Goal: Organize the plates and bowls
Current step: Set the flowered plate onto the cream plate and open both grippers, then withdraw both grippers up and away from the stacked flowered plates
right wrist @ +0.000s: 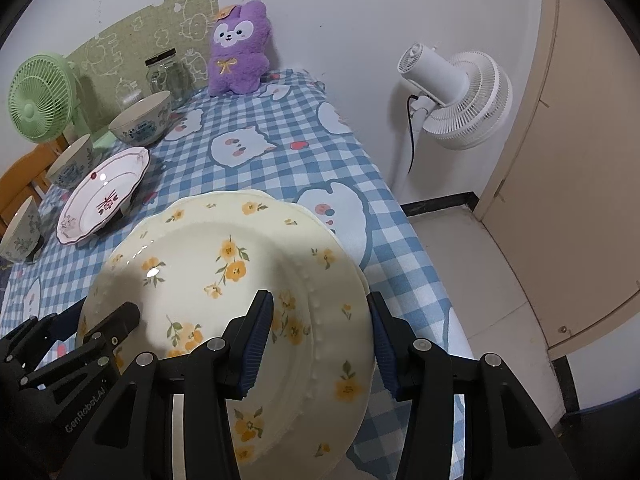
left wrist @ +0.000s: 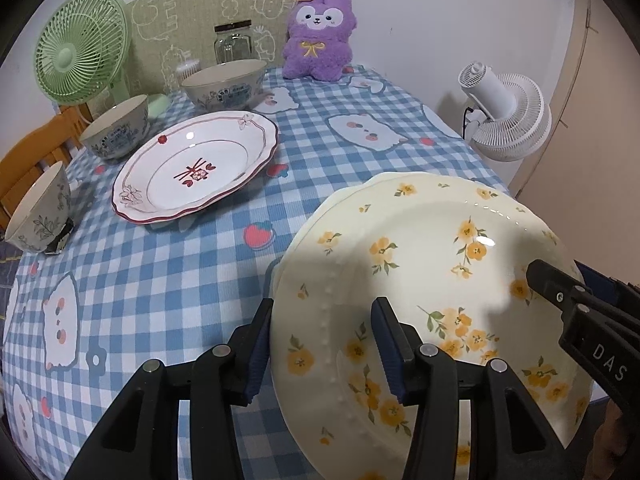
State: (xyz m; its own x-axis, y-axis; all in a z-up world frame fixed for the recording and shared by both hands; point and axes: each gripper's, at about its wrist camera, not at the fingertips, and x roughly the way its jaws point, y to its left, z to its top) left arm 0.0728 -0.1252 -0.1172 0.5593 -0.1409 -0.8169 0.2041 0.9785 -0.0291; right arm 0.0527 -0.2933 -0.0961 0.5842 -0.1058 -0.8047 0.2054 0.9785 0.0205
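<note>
Cream china, the yellow-flowered plate (left wrist: 420, 280) is sitting between the 2 claws above the checked tablecloth (left wrist: 160, 280). At its left rim, the left gripper (left wrist: 324, 344) is straddling the edge with 1 finger under and 1 over; whether the pads are pressing cannot be told. At its right rim, the right gripper (right wrist: 320, 344) is straddling likewise. Well ahead and leftward, a red-trimmed plate (left wrist: 196, 168) is lying near 3 bowls.

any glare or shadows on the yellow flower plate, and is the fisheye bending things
Left wrist view: a bright glare spot on the yellow-flowered plate, with a grey shadow across its middle; the checked tablecloth bulges and black corners vignette. Right wrist view: a similar glare spot and shadow towards the plate's left side, and the beige door bows. Both look sharp.
</note>
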